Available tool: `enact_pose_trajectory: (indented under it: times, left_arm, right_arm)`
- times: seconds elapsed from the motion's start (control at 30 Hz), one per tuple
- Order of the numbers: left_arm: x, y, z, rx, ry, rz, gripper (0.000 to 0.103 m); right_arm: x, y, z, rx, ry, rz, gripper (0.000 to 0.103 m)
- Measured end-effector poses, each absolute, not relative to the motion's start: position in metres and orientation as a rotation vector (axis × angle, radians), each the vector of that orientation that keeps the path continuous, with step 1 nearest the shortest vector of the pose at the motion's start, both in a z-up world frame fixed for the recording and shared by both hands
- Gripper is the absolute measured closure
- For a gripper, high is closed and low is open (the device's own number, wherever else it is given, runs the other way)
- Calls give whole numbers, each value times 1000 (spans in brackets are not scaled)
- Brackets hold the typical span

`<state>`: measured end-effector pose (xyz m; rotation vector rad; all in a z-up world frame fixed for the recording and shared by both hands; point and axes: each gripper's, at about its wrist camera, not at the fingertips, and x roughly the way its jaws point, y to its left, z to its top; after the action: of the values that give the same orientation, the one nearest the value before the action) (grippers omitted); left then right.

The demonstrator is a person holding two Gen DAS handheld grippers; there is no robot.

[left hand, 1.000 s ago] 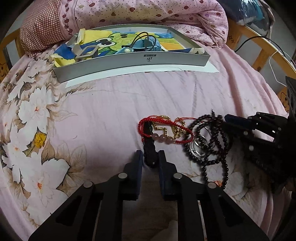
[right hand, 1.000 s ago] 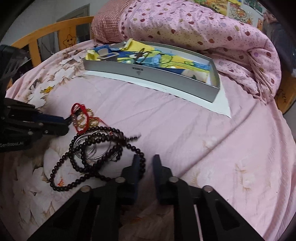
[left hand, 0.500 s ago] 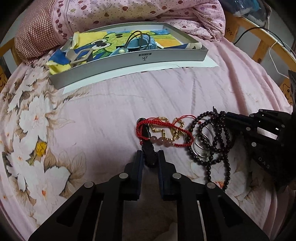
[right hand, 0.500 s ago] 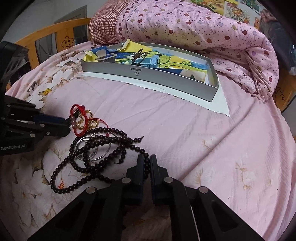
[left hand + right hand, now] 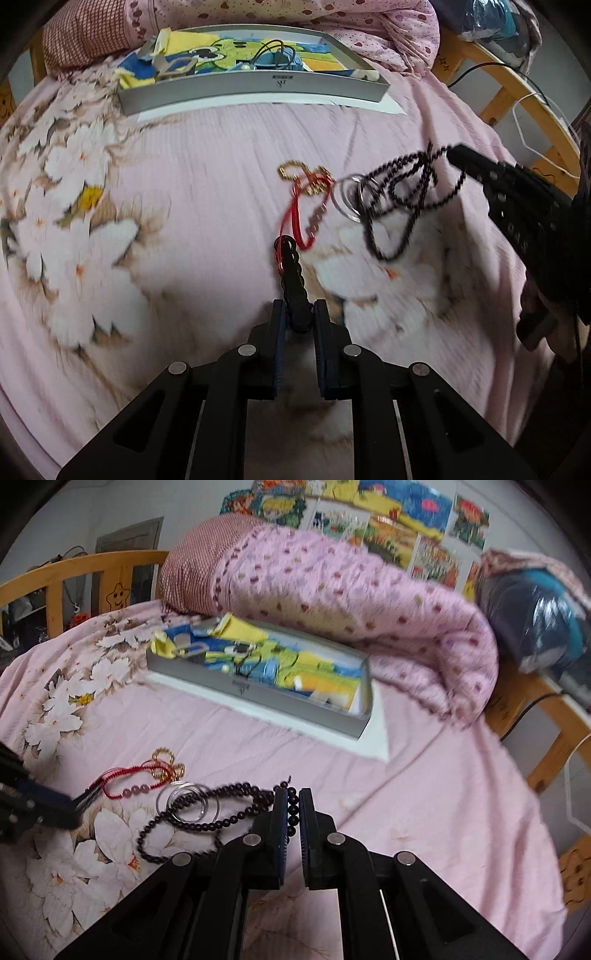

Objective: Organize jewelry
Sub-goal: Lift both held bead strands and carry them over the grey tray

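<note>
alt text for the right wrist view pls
The right gripper pinches a dark bead strand threaded through silver rings above a pink floral bedsheet. A red cord bracelet and grey box lie beyond.

I see a pink bedsheet (image 5: 207, 177) printed with white flowers, a red cord bracelet (image 5: 295, 218), a gold chain (image 5: 164, 762), dark beads (image 5: 221, 794), a grey box (image 5: 266, 705) and a pink dotted quilt (image 5: 351, 602).

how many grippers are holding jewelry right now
2. The left gripper pinches the black strand tied to the red bracelet; the right gripper pinches the dark bead necklace.
</note>
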<state>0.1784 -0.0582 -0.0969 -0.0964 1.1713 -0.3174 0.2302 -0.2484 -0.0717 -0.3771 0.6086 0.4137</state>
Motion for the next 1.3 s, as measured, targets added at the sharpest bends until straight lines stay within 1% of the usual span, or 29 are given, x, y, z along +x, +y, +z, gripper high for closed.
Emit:
enact_pose_trajectory:
  times: [0.27, 0.5, 0.8, 1.0, 1.17, 1.3]
  left_arm:
    - [155, -52, -80, -158, 1193, -340, 92]
    - [156, -52, -49, -132, 1112, -348, 92]
    - [209, -57, -12, -66, 965, -330, 92]
    - [254, -42, 6, -56, 895, -311, 92]
    - [297, -25, 14, -49, 826, -278, 92]
    - [332, -17, 10, -51, 810, -249, 92]
  right_arm:
    - [208, -243, -41, -429, 482, 387, 97]
    - [205, -241, -16, -408, 417, 385, 97]
    - [235, -238, 20, -346, 365, 392, 97]
    - [279, -228, 44, -311, 338, 411, 97]
    - [323, -220, 57, -262, 365, 429, 97]
    - [360, -213, 61, -229, 399, 433, 97]
